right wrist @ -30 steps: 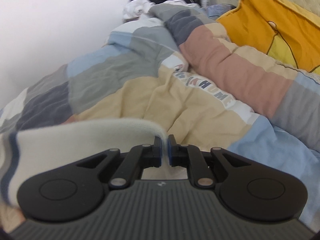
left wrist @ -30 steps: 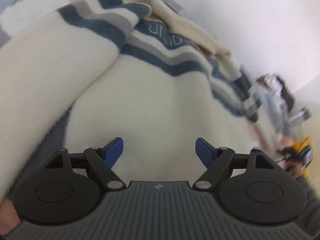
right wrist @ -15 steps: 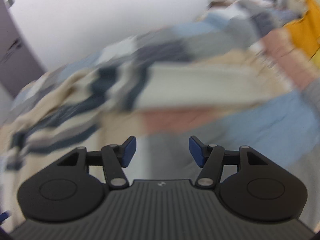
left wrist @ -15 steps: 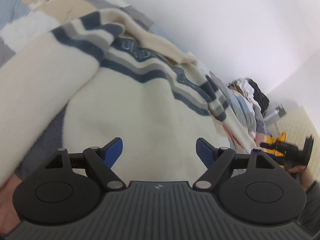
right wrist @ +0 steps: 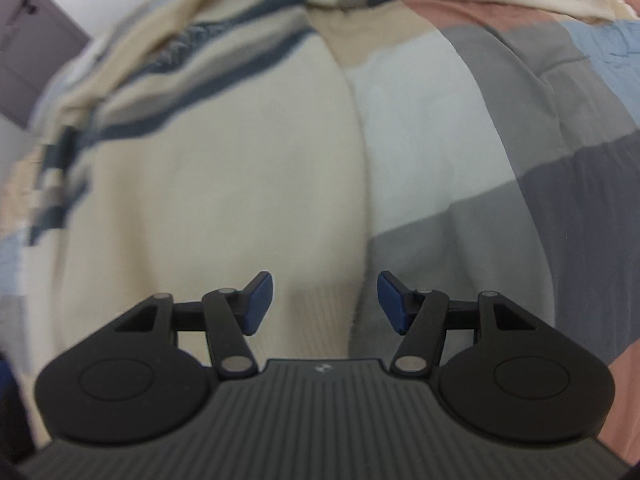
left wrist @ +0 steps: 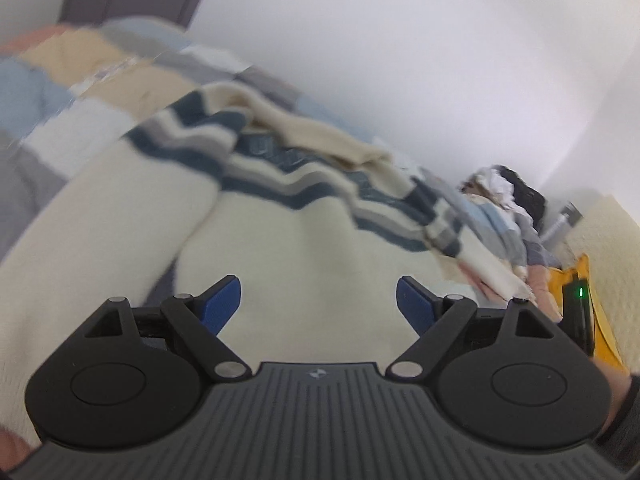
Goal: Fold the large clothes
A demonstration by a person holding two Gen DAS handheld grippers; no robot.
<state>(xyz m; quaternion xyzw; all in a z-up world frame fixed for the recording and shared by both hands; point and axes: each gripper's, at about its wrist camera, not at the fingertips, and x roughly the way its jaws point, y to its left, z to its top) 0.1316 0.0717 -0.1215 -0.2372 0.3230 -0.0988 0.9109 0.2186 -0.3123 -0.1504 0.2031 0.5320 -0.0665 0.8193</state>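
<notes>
The cream sweater (left wrist: 304, 248) with navy and grey chest stripes lay spread on the patchwork quilt (right wrist: 500, 128) of a bed, its body flat and one sleeve lying across the left side in the left wrist view. In the right wrist view the ribbed hem and right side edge of the sweater (right wrist: 240, 184) sat directly under the tool.

Step in hand, as judged: a repositioning between folds, with no fabric gripped by either tool. The next move probably called for each gripper to descend onto a hem corner or side edge, pinch a single layer cleanly, and carry it over the body without dragging the quilt.

The left gripper (left wrist: 319, 300) hovered over the lower body of the sweater, angled gently downward; its jaws were opening, nothing between them. The right gripper (right wrist: 325, 300) pointed steeply down at the hem edge, fingers spread apart and empty. Motion blur obscured finer detail.
</notes>
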